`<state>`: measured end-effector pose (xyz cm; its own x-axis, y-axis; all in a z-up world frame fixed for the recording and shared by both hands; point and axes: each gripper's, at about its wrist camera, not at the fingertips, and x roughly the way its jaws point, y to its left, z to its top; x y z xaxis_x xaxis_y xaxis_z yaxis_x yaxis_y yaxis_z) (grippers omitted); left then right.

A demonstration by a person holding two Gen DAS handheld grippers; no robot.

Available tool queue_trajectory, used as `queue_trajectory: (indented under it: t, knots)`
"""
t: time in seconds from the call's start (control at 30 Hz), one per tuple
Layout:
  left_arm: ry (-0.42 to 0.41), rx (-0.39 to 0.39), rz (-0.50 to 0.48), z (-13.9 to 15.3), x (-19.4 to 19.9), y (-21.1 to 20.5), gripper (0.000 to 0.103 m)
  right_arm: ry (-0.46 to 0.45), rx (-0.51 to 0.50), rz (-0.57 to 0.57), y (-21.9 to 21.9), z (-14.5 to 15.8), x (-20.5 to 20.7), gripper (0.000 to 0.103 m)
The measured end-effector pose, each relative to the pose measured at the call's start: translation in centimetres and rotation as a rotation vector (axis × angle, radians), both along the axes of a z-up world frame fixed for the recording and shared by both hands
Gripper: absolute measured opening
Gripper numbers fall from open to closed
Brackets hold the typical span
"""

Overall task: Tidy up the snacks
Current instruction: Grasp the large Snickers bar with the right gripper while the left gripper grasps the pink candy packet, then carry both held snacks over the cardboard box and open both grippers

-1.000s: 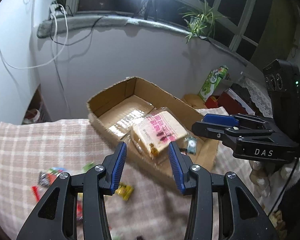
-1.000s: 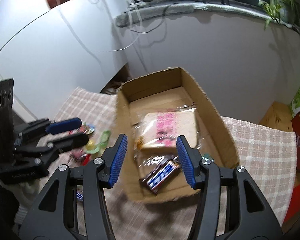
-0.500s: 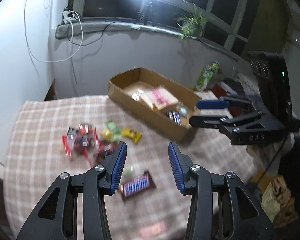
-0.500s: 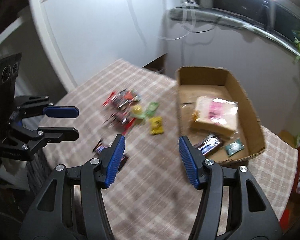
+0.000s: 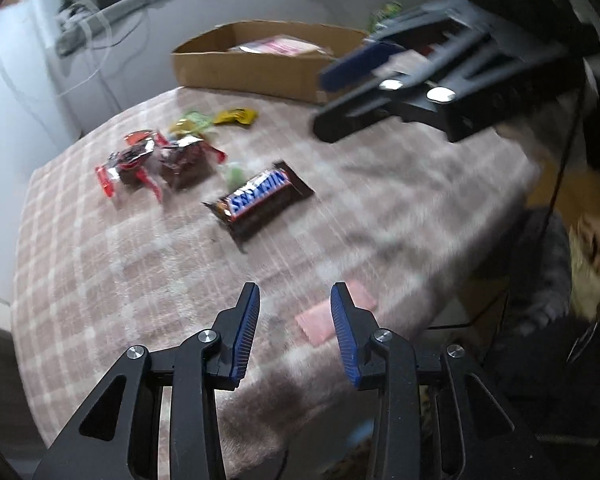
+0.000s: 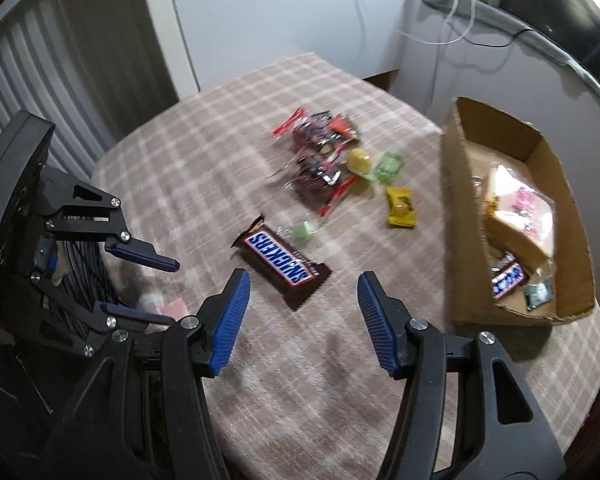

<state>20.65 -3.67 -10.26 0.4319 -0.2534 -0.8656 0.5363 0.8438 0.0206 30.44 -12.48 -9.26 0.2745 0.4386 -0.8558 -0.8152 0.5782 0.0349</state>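
A: Where did things lie at that moment?

B: The brown Snickers bar in its glossy wrapper [image 6: 285,263] lay flat on the pink checked cloth surface [image 6: 204,152], just ahead of the right gripper [image 6: 303,295], whose jaws stood wide with nothing between them. The open cardboard box [image 6: 460,216] sat off to the right of those jaws, already holding a bagged slice of bread [image 6: 518,214] and a second Snickers bar [image 6: 507,279].

A: And the left gripper [image 5: 295,311]?

B: Its jaws were also parted and held nothing. A small pink sachet [image 5: 334,318] lay just ahead of its right jaw, near the cloth's edge. The red-and-clear wrapped sweets [image 5: 156,162] and a yellow packet [image 5: 236,117] were well beyond.

A: How should the grab have gone?

B: I judged the bar to be the right jaws' target. It lay askew to them, so turning the wrist to close across the narrow width seemed best, coming down low since the wrapper looked slippery and the cloth could bunch.
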Motion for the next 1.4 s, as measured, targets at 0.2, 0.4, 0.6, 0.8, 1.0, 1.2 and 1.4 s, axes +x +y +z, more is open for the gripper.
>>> queue_trajectory:
  t: [0.2, 0.4, 0.6, 0.8, 1.0, 1.2, 1.4]
  knots:
    - [0.022, 0.014, -0.057, -1.4, -0.2, -0.4, 0.035, 0.019, -0.040, 0.040, 0.9, -1.5, 0.0, 0.059]
    - [0.049, 0.009, -0.064, -2.4, 0.0, -0.2, 0.036, 0.011, -0.077, 0.063, 1.9, -2.7, 0.3, 0.059]
    - [0.029, 0.001, -0.051, -2.4, -0.2, -0.1, 0.036, 0.006, -0.105, 0.101, 3.7, -3.8, 1.1, 0.059]
    - [0.027, -0.021, -0.065, -2.4, 0.5, -0.4, 0.036, 0.025, -0.113, 0.133, 5.2, -4.6, 2.0, 0.053]
    - [0.037, -0.054, -0.048, -2.4, 1.1, -0.7, 0.035, 0.040, -0.134, 0.145, 5.9, -5.7, 2.2, 0.046]
    - [0.052, -0.078, 0.025, -2.3, 1.6, 0.2, 0.019, 0.050, -0.117, 0.116, 4.9, -5.5, 2.0, 0.032]
    - [0.037, -0.070, 0.057, -2.3, 0.6, 0.5, 0.018, 0.055, -0.079, 0.045, 2.9, -5.3, 1.2, 0.030]
